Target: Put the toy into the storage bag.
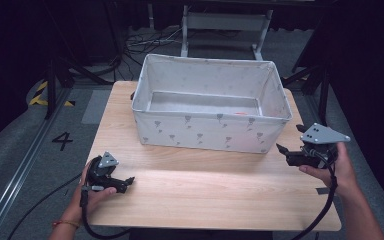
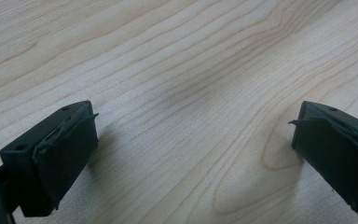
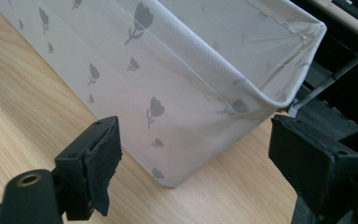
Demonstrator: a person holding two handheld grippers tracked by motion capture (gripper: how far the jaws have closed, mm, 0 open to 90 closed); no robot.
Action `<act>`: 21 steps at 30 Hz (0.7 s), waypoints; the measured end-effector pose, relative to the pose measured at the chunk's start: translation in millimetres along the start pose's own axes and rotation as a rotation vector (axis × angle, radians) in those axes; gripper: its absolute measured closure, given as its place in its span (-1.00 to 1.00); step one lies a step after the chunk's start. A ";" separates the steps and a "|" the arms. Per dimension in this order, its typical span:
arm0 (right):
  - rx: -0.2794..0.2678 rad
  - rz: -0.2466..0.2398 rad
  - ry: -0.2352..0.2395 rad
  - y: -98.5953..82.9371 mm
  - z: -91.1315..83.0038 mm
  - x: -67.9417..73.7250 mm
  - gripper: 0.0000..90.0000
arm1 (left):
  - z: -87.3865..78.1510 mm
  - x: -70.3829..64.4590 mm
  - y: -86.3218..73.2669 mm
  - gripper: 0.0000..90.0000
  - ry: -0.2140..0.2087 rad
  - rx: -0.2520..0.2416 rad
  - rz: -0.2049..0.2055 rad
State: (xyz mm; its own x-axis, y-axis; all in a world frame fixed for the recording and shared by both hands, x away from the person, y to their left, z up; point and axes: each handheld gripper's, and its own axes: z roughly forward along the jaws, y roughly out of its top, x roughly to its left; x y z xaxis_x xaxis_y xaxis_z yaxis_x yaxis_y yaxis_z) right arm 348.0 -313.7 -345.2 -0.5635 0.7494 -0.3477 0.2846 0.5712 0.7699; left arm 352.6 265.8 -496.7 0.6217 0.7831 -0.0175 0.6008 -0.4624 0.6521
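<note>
Two hand-held grippers wait beside a white fabric storage box with grey flower print [image 1: 207,131] on the light wooden desk [image 1: 210,185].
The box stands at the far middle of the desk. The right gripper [image 1: 283,151] is near the box's right front corner, its jaws wide with nothing between them. The left gripper [image 1: 128,182] is low over the front left of the desk, well apart from the box, jaws also wide.
</note>
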 end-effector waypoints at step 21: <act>0.109 0.032 0.046 -65.8 26.3 4.8 -0.60 | 0.0 0.0 0.0 -0.99 0.000 0.000 0.000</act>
State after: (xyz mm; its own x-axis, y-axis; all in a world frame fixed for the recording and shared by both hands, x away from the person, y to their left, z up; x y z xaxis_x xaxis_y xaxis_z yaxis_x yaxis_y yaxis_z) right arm 347.0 -338.9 -411.6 -0.5874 0.7528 -0.2969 0.3839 0.5822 0.7167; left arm 352.6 265.8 -496.7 0.6218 0.7829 -0.0176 0.6007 -0.4625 0.6521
